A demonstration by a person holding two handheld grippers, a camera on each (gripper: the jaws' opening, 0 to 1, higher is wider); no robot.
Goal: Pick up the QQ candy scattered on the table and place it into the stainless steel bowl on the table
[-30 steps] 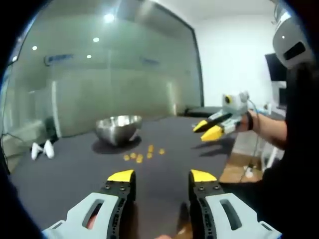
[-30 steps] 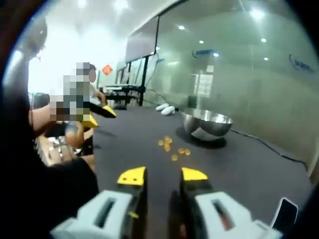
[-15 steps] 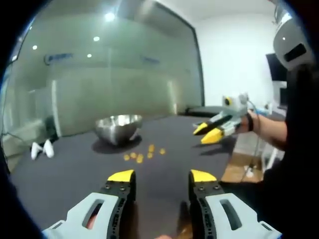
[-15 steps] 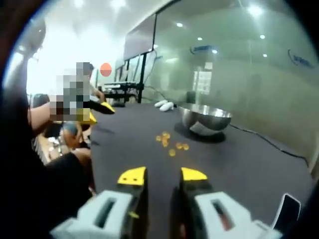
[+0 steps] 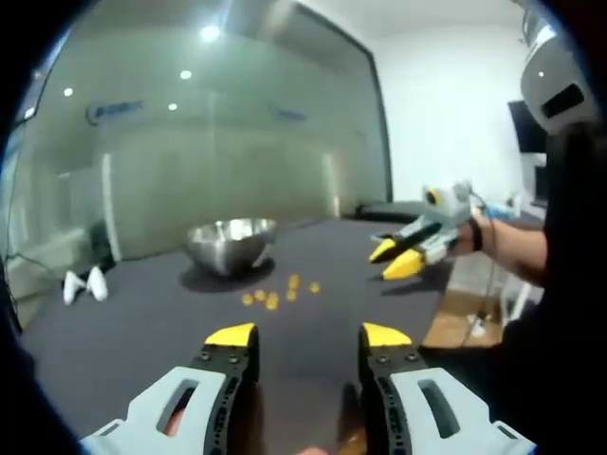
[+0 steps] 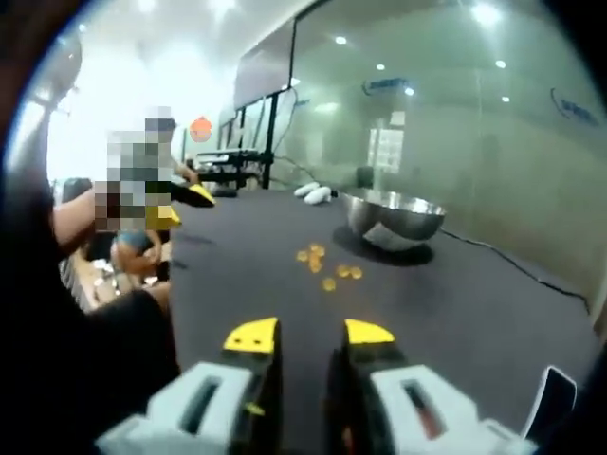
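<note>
Several small orange QQ candies (image 5: 275, 295) lie scattered on the dark table (image 5: 142, 332), just in front of the stainless steel bowl (image 5: 230, 245). My left gripper (image 5: 308, 336) hovers low over the table's near part, open and holding nothing, well short of the candies. The right gripper (image 5: 395, 258) comes in from the right in the left gripper view, held above the table edge, its yellow tips apart. In the right gripper view the candies (image 6: 327, 270) sit ahead of my right gripper (image 6: 310, 334), open and bare, with the bowl (image 6: 394, 216) beyond and the left gripper (image 6: 185, 199) at the left.
Two white objects (image 5: 83, 284) lie at the table's far side near a glass wall. A thin cable (image 6: 512, 267) runs across the table past the bowl. A dark flat object (image 6: 552, 403) sits near my right gripper. A person's arm (image 5: 517, 248) reaches in at the table edge.
Both views have shifted a little with the hands. In the left gripper view the right gripper sits slightly lower and further right. Candies and bowl have not moved on the table.
</note>
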